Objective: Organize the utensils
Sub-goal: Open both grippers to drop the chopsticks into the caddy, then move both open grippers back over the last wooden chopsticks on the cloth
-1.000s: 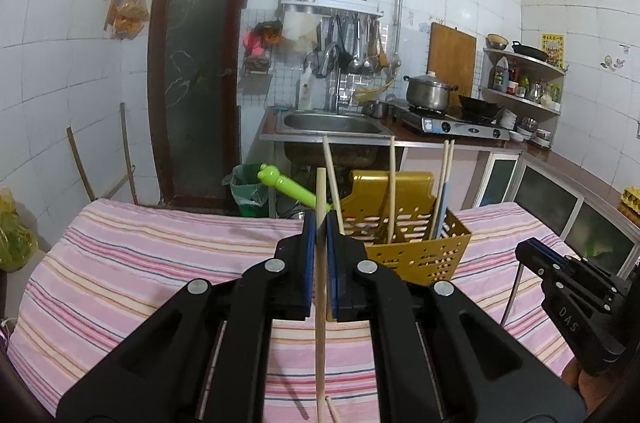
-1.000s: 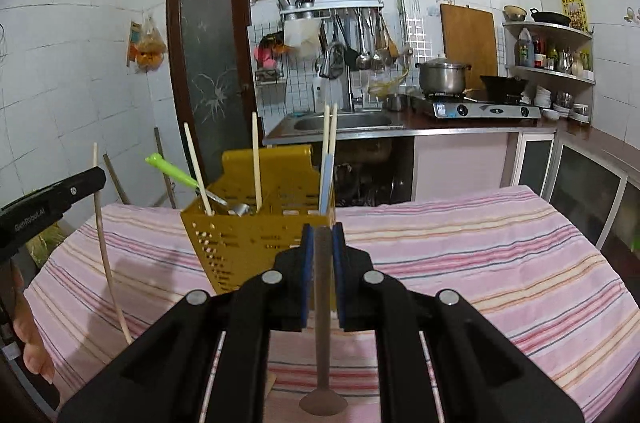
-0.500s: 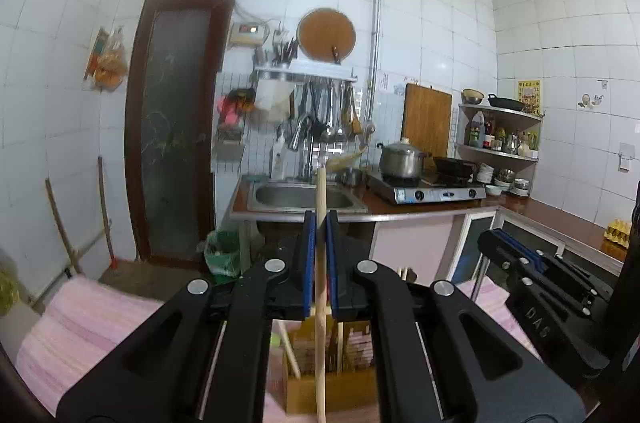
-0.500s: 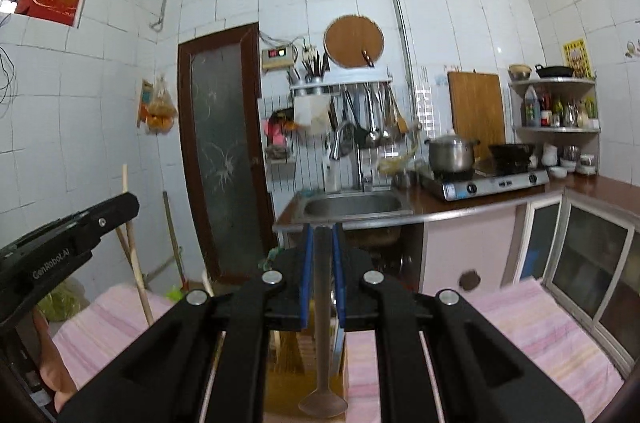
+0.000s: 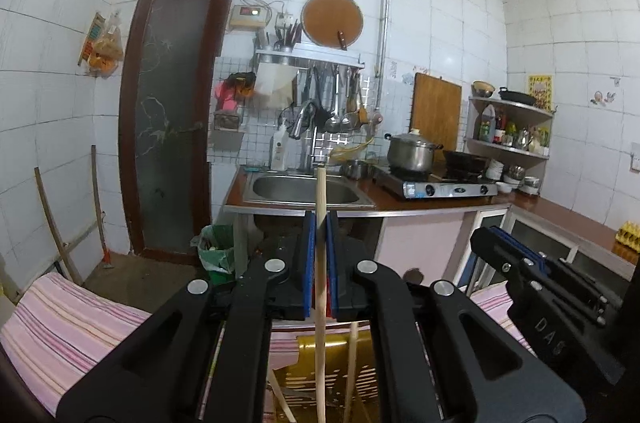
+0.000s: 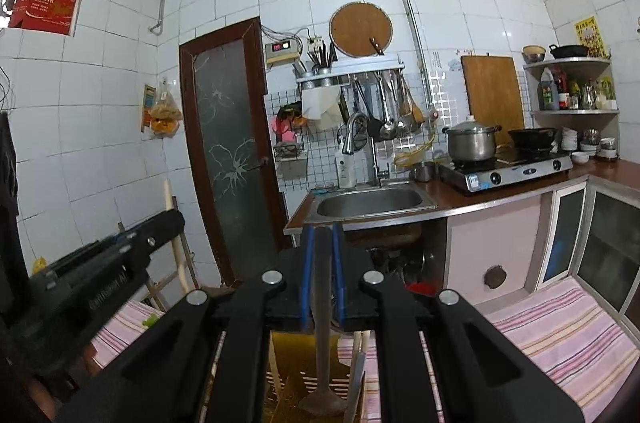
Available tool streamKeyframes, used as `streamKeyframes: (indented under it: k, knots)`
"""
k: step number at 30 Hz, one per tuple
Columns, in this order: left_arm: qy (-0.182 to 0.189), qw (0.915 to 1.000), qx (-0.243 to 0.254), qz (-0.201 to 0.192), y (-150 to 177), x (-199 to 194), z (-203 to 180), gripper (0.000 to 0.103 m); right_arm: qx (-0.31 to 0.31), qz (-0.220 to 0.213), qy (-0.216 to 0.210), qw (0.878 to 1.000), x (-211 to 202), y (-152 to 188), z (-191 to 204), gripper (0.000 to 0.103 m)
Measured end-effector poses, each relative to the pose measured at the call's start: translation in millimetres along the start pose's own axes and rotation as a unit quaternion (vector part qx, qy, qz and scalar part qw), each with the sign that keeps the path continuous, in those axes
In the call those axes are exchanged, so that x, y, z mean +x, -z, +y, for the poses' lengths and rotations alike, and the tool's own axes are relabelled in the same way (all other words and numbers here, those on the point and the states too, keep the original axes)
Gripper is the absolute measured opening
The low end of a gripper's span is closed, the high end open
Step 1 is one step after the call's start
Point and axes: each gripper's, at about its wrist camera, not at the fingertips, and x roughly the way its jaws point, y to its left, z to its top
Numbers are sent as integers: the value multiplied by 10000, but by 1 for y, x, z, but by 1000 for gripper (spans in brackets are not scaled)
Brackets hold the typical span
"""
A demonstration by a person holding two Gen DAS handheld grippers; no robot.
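Left gripper (image 5: 319,265): blue pads clamped on a pale wooden chopstick (image 5: 320,307), held upright, its lower end running down out of frame in front of the yellow utensil basket (image 5: 332,355).
Right gripper (image 6: 321,277): clamped on the dark handle of a spoon (image 6: 322,343), bowl end hanging down over the basket.
Basket: sits on the pink striped cloth (image 5: 72,319), low in both views; several chopsticks already stand inside it.
Done, by my reading: some sticks sorted into the basket.
Left to do: both held pieces look poised above the basket, neither visibly seated in a compartment; lower and release each.
Unknown: whether more loose utensils remain on the cloth, hidden by the grippers.
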Motion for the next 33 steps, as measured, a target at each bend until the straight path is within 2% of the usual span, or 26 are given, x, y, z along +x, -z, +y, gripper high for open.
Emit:
streamKeyframes:
  k: [8,12,18,20,21,22,23,25,26,30,33]
  knots:
    - [-94,9994,-18,328,34,17,9,4,-119,335,99,9993,2,31,-5,10]
    - [-190,9989,51,435,52,19,13,4,11,550,119,9984,8,43,-14,10]
    - [-286,9981,61,544,60,20,17,5,-26,802,262,9964,15,55,-20,11]
    - [-291,9974,72,651,59,18,18,23,-30,941,385,9948,13,53,-22,19]
    - [-265,9970,61,720,57,15,19,43,-7,941,433,9946,9,50,-24,38]
    - [-294,9971,41,698,54,9,21,54,23,895,500,9947,3,47,-26,54]
    - [-353,9975,39,605,49,-1,22,57,41,853,557,9948,-4,43,-27,57]
    - [-400,9976,57,558,41,-16,24,73,65,847,675,9941,-19,32,-29,58]
    - [-418,9975,61,558,36,-24,26,75,67,866,736,9935,-24,29,-29,59]
    - [-587,9973,44,444,15,-67,38,95,-52,937,985,9907,-55,21,-27,74]
    - [-604,9968,38,526,13,-98,47,98,-68,1057,1096,9883,-76,29,-22,81]
